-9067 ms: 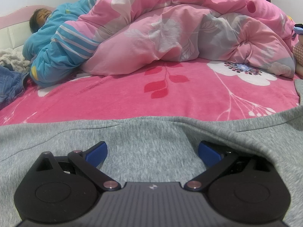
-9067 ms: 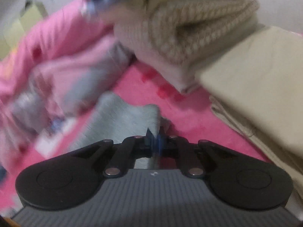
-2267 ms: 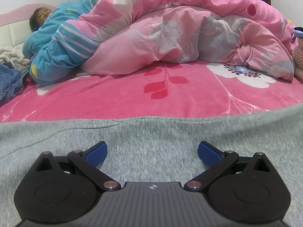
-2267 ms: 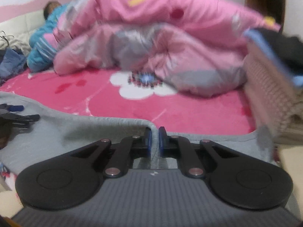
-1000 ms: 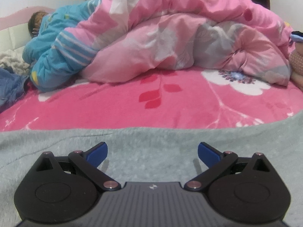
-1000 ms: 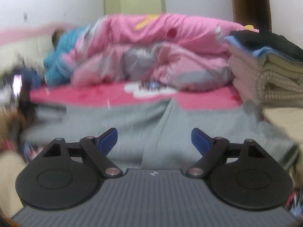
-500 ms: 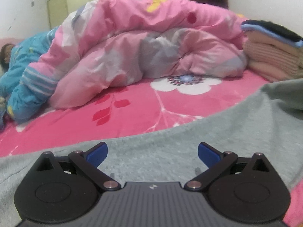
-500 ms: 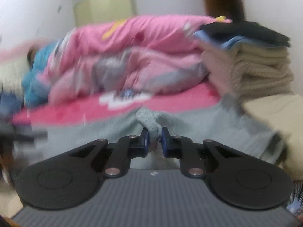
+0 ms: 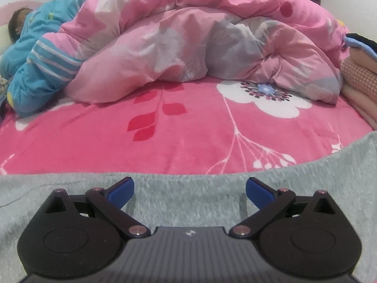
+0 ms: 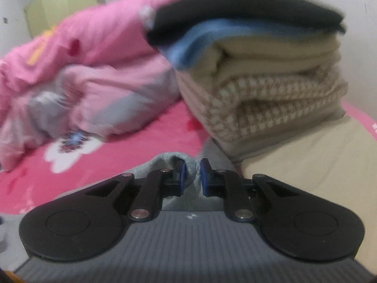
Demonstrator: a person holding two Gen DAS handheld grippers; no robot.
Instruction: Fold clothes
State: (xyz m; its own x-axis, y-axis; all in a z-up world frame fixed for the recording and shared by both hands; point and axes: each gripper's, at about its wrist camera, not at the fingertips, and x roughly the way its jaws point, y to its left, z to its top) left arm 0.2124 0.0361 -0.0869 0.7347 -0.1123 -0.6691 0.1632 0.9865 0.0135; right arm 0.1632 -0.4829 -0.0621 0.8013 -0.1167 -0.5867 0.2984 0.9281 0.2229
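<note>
1. Grey garment (image 9: 188,202): spread on pink bed (image 9: 188,129); soft, limp (light, likely).
2. Right gripper (image 10: 191,176): jaws clamped on bunched fold.
3. Left gripper (image 9: 189,188): jaws apart, over garment; best taken by edge.

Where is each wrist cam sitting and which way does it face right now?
Left wrist: low over the grey garment, facing across the pink bedsheet toward the heaped quilt; left gripper open.
Right wrist: faces the stack of folded clothes; right gripper pinches a grey garment fold.
Shared: grey garment, bedsheet, quilt, folded stack.
</note>
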